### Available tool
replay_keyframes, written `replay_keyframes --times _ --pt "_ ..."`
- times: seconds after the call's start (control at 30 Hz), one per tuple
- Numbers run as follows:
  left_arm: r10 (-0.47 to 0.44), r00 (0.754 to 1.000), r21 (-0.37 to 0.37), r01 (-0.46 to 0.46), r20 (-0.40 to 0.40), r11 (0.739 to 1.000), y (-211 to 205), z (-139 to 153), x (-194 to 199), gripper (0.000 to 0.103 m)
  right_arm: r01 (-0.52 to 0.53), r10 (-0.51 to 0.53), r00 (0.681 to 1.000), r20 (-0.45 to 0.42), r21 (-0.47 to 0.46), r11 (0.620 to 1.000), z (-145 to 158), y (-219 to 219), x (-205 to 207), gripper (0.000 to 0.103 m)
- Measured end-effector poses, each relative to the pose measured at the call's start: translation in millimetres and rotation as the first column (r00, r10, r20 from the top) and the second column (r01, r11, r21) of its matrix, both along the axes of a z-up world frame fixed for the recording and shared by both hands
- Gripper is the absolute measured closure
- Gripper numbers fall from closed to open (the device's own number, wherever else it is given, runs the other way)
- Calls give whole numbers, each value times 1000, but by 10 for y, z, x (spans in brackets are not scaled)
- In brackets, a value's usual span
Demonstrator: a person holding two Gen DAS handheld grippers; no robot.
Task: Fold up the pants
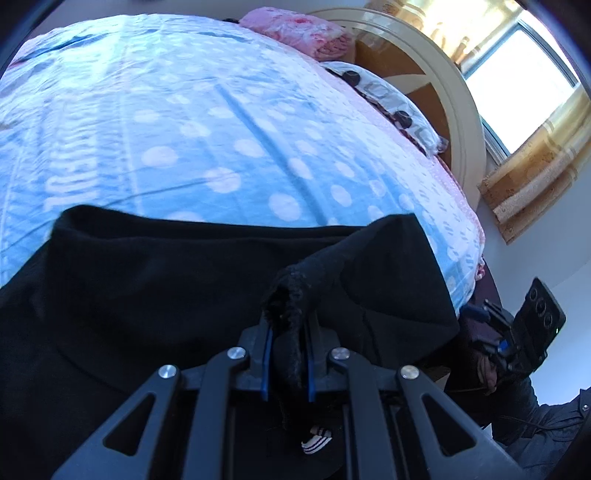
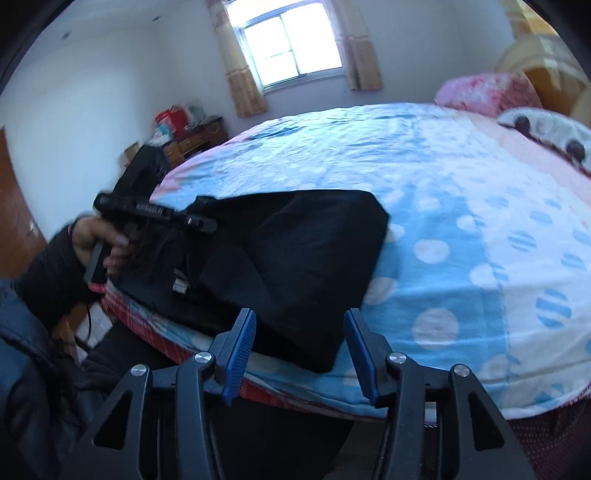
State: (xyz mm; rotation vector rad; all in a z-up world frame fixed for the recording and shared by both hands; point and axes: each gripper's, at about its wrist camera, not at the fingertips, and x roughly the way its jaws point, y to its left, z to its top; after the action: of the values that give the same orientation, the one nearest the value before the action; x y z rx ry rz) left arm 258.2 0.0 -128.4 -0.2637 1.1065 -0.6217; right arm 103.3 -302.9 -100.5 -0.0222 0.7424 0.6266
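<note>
Black pants (image 1: 166, 295) lie folded at the near edge of the bed, also in the right wrist view (image 2: 295, 258). My left gripper (image 1: 288, 328) is shut on a raised fold of the pants' edge, lifted a little above the rest. It also shows in the right wrist view (image 2: 155, 214), held in a hand at the pants' left end. My right gripper (image 2: 299, 339) is open and empty, just in front of the pants' near edge. It appears in the left wrist view (image 1: 517, 332) at the bed's right corner.
The bed has a blue and pink dotted blanket (image 1: 221, 129). Pink folded bedding (image 1: 295, 29) and a patterned pillow (image 1: 388, 99) lie by the round headboard (image 1: 454, 110). A dresser with clutter (image 2: 192, 136) stands by the wall under the window (image 2: 291, 44).
</note>
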Motion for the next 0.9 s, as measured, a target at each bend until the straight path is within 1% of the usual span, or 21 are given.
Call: replay_keyframes --times 0.07,0.1,0.17,0.2,0.23,0.27,0.3,0.33,0.4,0.43,0.47,0.5,0.57,0.63,0.67,0.7,0.77,0.8,0.83,0.87,0.9 --pt "6 1000 6 -5 -26 1000 37 -90 37 89 -24 24 1000 -9 -10 1000 -44 87 22 51" --pt "12 999 4 -12 -31 1000 54 -129 49 85 -30 30 999 -13 -23 999 -65 131 33 51" --pt "29 999 -25 -30 -39 999 85 -166 65 82 -32 31 999 -22 -57 998 -99 199 72 51" --pt "30 999 -23 -31 -34 999 82 -161 59 82 -25 19 998 -57 -101 995 -167 255 145 49" --pt "23 1000 -2 -23 -20 1000 59 -142 44 81 -22 9 995 -95 -134 991 -234 290 195 46" --pt "22 1000 23 -22 1 999 37 -108 13 78 -20 -5 991 -136 -178 984 -310 329 255 46" --pt "24 1000 48 -25 17 999 25 -76 -14 71 -23 -3 991 -136 -193 981 -314 344 263 46" --pt "26 999 91 -30 41 995 17 -28 -50 65 -31 4 992 -128 -205 978 -294 359 251 46" --pt "40 992 188 -62 121 980 34 85 -161 40 -40 14 993 -116 -220 975 -209 357 217 46" --pt "46 987 204 -78 156 976 68 126 -215 35 -34 11 994 -109 -209 977 -162 338 206 46" --pt "53 981 214 -93 187 972 102 173 -279 27 -21 3 995 -97 -190 982 -103 313 199 46" --pt "61 979 214 -103 196 971 136 188 -307 26 -9 -5 996 -86 -165 986 -37 290 193 46" --pt "97 970 209 -145 222 967 219 210 -390 26 -13 7 997 -71 -86 996 99 294 181 46" --pt "129 965 202 -176 227 963 282 194 -434 26 -59 60 995 -77 14 998 170 399 179 45" --pt "153 961 191 -199 230 961 324 178 -457 26 -87 90 993 -83 40 995 160 488 187 45" --pt "176 958 169 -217 226 961 370 152 -480 26 -106 109 990 -88 39 994 123 600 202 43" --pt "217 955 128 -245 200 961 455 83 -523 26 -115 113 988 -100 -13 993 3 790 244 43" --pt "232 953 118 -258 194 959 467 65 -549 26 -122 117 985 -127 -35 992 -95 889 293 43" --pt "242 951 107 -266 190 958 487 53 -579 26 -139 123 972 -202 -64 988 -257 995 362 43" --pt "249 950 100 -270 188 958 513 41 -602 26 -147 123 963 -239 -86 985 -345 1053 372 43" --pt "259 946 102 -282 197 954 550 41 -640 26 -146 115 966 -230 -123 982 -375 1103 371 43"
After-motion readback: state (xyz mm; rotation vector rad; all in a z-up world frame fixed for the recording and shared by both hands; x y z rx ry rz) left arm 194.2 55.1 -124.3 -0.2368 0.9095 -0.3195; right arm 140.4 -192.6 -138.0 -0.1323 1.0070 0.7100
